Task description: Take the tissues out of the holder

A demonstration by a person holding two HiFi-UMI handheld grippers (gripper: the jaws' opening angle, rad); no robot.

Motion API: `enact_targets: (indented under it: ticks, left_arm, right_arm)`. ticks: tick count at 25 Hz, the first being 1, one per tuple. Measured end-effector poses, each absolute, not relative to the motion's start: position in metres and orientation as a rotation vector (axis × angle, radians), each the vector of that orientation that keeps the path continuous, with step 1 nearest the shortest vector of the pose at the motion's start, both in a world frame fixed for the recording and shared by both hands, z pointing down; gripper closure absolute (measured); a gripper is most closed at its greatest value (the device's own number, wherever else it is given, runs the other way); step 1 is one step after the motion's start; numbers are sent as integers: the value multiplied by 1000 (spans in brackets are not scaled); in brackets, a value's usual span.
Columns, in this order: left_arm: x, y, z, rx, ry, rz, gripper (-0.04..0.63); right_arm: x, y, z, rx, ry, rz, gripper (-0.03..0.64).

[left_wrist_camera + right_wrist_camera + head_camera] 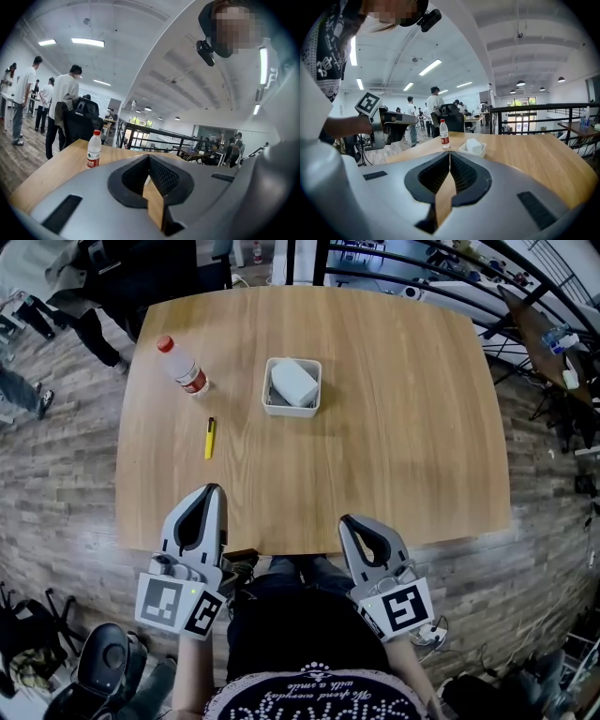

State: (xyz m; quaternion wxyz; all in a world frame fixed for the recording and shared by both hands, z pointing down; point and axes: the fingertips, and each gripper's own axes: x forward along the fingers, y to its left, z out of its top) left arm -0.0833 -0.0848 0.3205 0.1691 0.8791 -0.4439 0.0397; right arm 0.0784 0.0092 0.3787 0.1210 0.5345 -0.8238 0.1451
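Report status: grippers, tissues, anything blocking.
Left gripper and right gripper shut, empty, at near table edge. Tissues in holder. Bottle, yellow pen off left, path clear.

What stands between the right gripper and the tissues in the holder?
Nothing visible does. Only bare table lies between the right gripper, at the near edge, and the tissues in the holder. The bottle and yellow pen sit left of that line.
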Motion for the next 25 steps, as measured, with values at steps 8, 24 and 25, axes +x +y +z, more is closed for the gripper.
enact_targets:
  ticks: [8,24,25]
  left_arm:
    - [-83,-82,320,2496,-1238,106,590]
    - [-35,-48,353,2569,-1018,272,590]
    - [-33,-46,354,2566,-1011,276,590]
  right_arm:
    - [77,9,368,1605,-2426,371,604]
    - [64,5,380,1589,-2396,424,604]
    - [63,5,380,1584,-2399,424,604]
